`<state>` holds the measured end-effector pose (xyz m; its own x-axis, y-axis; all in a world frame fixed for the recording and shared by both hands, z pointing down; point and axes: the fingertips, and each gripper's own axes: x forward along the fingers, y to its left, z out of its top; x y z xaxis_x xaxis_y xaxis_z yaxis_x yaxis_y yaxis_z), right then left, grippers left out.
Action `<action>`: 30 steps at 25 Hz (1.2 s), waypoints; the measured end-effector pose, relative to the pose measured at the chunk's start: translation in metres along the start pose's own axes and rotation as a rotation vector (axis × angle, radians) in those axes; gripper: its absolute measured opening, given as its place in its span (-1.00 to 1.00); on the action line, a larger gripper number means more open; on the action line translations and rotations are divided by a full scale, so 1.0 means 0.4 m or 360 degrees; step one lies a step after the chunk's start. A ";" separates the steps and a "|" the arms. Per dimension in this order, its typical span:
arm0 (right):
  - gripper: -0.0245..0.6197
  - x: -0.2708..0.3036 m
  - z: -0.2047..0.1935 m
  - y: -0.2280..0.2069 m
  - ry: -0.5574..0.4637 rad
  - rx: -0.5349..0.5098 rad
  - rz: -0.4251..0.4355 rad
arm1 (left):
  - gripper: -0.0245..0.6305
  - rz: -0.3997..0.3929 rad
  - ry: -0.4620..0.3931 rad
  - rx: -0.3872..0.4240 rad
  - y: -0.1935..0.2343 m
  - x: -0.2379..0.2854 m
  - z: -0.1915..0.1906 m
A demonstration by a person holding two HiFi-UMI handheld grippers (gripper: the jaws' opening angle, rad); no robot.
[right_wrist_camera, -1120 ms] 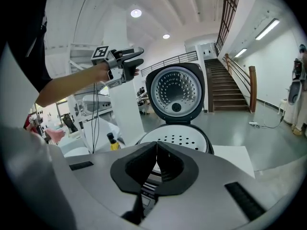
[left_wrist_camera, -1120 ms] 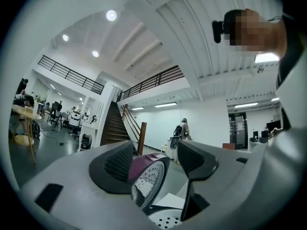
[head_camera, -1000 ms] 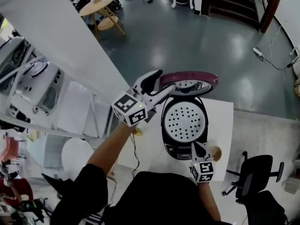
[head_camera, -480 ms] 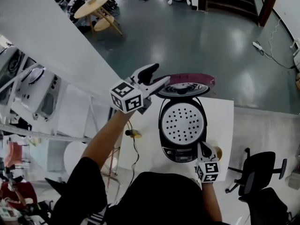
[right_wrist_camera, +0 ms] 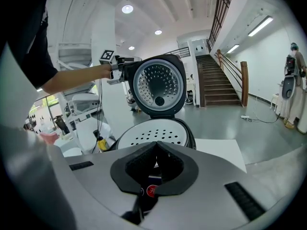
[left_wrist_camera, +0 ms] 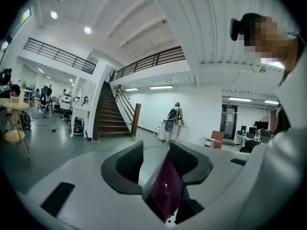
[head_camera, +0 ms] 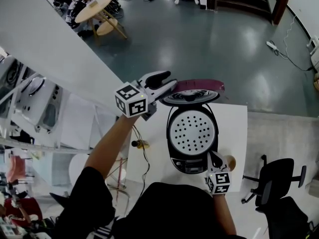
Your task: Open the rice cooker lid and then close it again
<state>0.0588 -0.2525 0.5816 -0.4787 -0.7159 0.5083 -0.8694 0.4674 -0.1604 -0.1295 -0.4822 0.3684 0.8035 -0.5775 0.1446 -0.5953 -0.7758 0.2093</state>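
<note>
We see the rice cooker [head_camera: 173,142] on the white bench [head_camera: 234,118], its lid [head_camera: 192,93] standing raised at the cooker's back and the perforated inner plate [head_camera: 192,130] bared. Our left tongs [head_camera: 164,83] grasp the lid's maroon rim at the cooker's back-left corner. Our right tongs [head_camera: 213,159] are clenched, tips together and empty, at the cooker's front edge. They cover most of the front panel; only a red button [right_wrist_camera: 151,190] peeps out, its print unreadable. A tan round thing [head_camera: 230,161] front-right of the cooker is half hidden.
</note>
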 end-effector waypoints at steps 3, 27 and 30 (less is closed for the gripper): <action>-0.92 -0.003 -0.006 -0.009 0.0006 0.0002 -0.0017 | -0.48 -0.0058 0.0053 0.0076 -0.014 0.002 0.001; -0.92 -0.074 -0.013 0.059 -0.0064 -0.0001 -0.0005 | -0.77 -0.0369 0.0396 0.0390 -0.169 -0.019 -0.062; -0.92 -0.077 -0.012 0.064 -0.0077 0.0024 0.0004 | -0.78 -0.0401 0.0434 0.0389 -0.197 -0.031 -0.082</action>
<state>0.0518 -0.2158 0.5658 -0.4859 -0.7392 0.4664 -0.8697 0.4616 -0.1746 -0.0922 -0.4054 0.3817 0.8771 -0.2998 0.3752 -0.3386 -0.9400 0.0406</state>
